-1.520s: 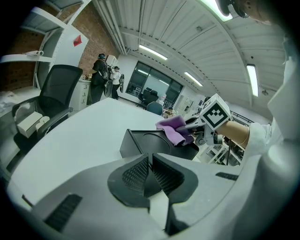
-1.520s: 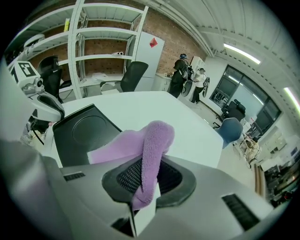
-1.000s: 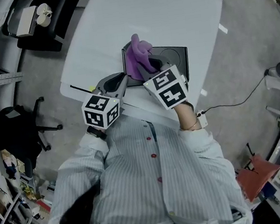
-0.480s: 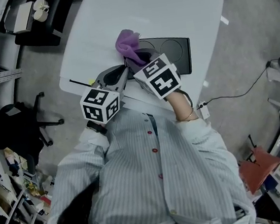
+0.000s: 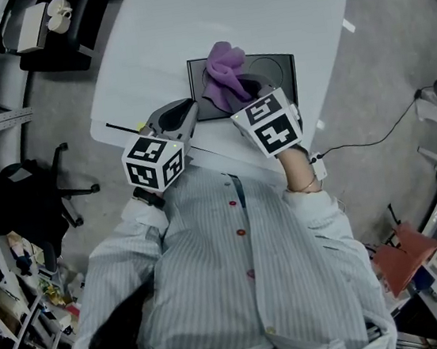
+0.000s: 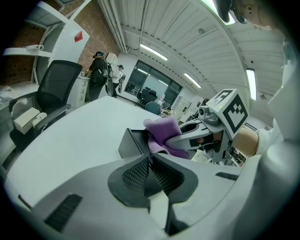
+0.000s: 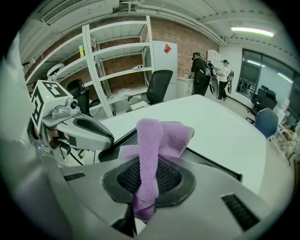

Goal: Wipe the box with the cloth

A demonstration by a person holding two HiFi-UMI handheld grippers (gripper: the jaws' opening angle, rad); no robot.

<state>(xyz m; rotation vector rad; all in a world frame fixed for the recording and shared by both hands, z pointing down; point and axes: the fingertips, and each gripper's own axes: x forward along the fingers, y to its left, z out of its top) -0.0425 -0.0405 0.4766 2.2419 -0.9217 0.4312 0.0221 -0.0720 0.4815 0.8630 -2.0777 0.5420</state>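
Observation:
A flat black box (image 5: 269,75) lies on the white table (image 5: 184,30) near its front edge. A purple cloth (image 5: 225,81) rests bunched on the box's left half, and my right gripper (image 5: 244,94) is shut on it. The right gripper view has the cloth (image 7: 154,145) pinched between the jaws and draped over them. My left gripper (image 5: 186,112) hovers just left of the box's near corner, shut with nothing in it. From the left gripper view, box (image 6: 129,143) and cloth (image 6: 164,133) lie just ahead of the left gripper (image 6: 151,161).
A black office chair (image 5: 14,196) stands left of the table and a black side table (image 5: 64,30) with small white items at the far left. A cable (image 5: 367,154) runs over the floor at right. Shelving (image 7: 117,65) and two distant people (image 7: 208,70) stand beyond the table.
My right gripper has swept the cloth rightward across the box, from its left edge back over the left half. The left gripper has barely moved.

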